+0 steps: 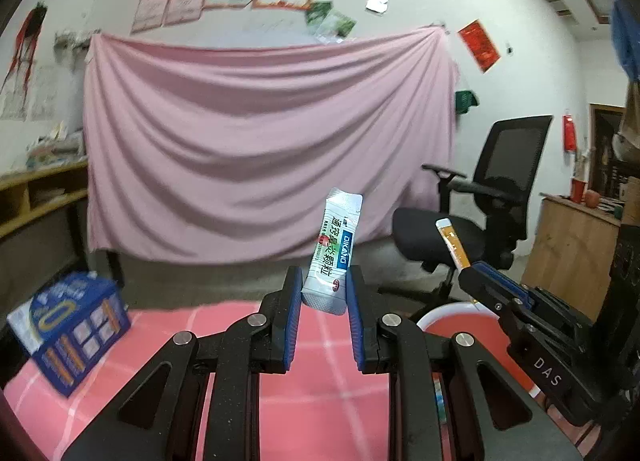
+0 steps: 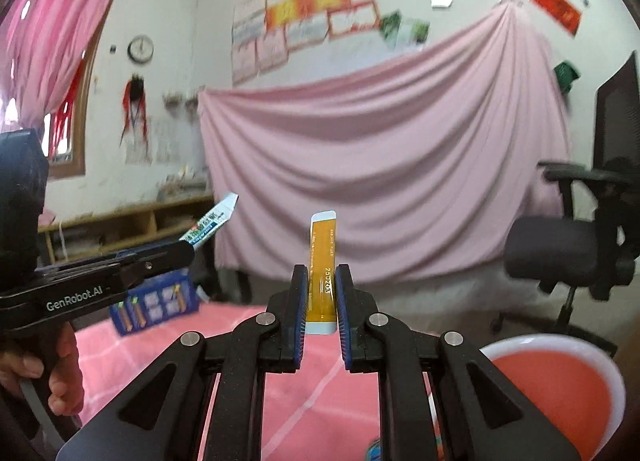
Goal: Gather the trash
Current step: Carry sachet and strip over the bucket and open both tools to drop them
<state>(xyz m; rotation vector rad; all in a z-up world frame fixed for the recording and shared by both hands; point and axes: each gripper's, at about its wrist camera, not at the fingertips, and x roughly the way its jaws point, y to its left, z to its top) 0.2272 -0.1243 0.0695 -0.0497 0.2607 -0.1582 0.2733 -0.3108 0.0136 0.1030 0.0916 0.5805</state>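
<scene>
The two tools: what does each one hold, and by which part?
The left tool grips a white and green sachet near its lower end. The right tool grips an orange stick packet by its lower half.

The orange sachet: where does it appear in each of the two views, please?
Left wrist view: orange sachet at right of centre, held in the right claw.
Right wrist view: bottom centre, upright between the pads.
Shared landmark: pink cloth on the wall behind.
</scene>
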